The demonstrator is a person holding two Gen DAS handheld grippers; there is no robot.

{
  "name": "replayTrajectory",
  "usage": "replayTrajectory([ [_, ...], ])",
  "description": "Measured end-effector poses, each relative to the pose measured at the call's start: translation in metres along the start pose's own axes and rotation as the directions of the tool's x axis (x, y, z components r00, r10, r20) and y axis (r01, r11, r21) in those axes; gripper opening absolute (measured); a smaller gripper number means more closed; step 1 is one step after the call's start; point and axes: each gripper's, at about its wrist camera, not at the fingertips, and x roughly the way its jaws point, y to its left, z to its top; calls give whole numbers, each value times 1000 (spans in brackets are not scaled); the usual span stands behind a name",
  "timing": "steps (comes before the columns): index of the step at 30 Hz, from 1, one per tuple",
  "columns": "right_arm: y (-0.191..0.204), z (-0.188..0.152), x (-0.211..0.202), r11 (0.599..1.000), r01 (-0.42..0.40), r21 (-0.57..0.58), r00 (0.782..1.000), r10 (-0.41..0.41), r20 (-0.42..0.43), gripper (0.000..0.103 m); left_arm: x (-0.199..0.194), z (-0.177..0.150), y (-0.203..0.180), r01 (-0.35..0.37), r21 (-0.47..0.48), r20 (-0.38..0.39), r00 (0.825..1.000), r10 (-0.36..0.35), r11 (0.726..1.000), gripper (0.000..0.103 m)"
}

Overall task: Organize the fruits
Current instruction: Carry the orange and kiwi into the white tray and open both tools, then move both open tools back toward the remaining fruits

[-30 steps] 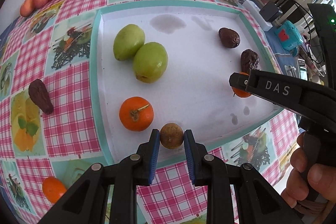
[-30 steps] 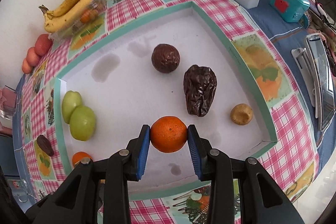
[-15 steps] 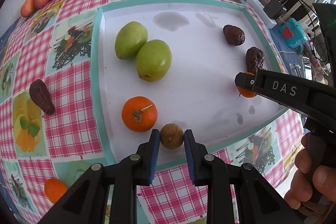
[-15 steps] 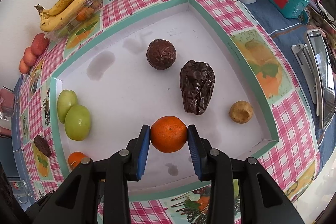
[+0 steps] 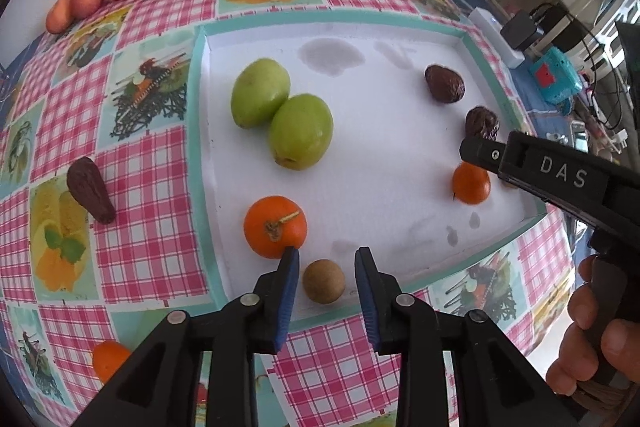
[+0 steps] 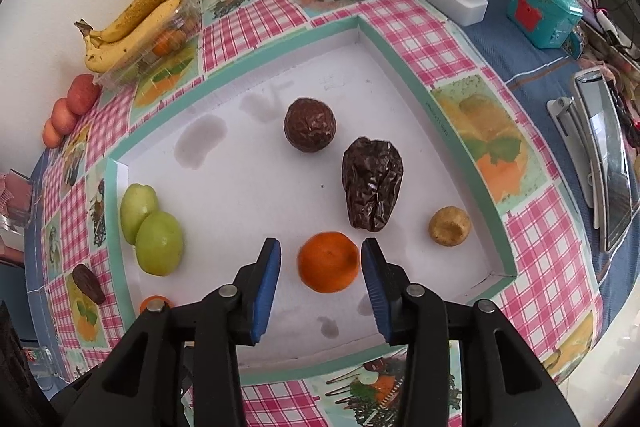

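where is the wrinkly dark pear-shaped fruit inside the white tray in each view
Left wrist: the wrinkled dark fruit sits at right, partly hidden behind the right gripper.
Right wrist: it lies right of centre, just beyond the orange.
Shared landmark: the two green fruits touching each other.

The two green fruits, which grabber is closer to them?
Left. The left gripper sits at the tray's near-left corner, just below the green fruits. The right gripper hovers over an orange farther toward the tray's right side.
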Motion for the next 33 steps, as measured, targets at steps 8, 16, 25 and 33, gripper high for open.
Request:
replayTrajectory([
  [8, 1, 1, -5, 1000, 2, -4, 1000, -2, 18, 43, -23, 4, 36, -12, -86, 53, 998, 17, 996, 34],
  [16, 6, 1, -4, 1000, 8, -28, 1000, -8, 12, 43, -36, 4, 79, -142, -255, 88, 982, 169, 956, 82],
  [25, 26, -2, -5, 994, -5, -110, 999, 9, 35, 82, -46, 3, 108, -221, -361, 116, 953, 279, 906, 103],
  [33, 34, -5, -7, 990, -8, -138, 998, 15, 54, 96, -47, 3, 112, -257, -347, 120, 942, 314, 902, 103],
])
